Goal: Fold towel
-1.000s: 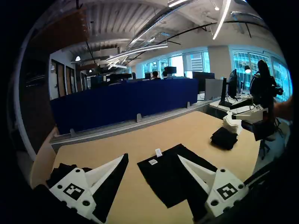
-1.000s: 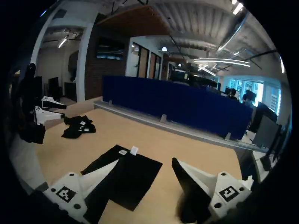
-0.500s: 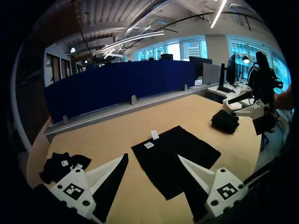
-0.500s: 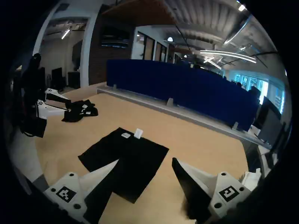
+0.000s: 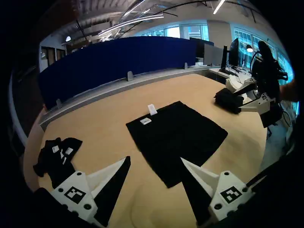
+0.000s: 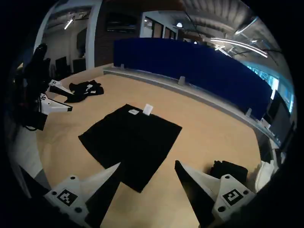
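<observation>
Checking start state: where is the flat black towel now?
The black towel lies flat on the table in the left gripper view, between a crumpled pile on its left and a folded dark stack on its right.

A long dark-blue fabric partition point(image 5: 114, 60) edges the pale wooden tabletop point(image 5: 106, 114); bright windows point(image 5: 243, 38) glow behind; slim linear ceiling lights point(image 5: 140, 19) run overhead.
</observation>
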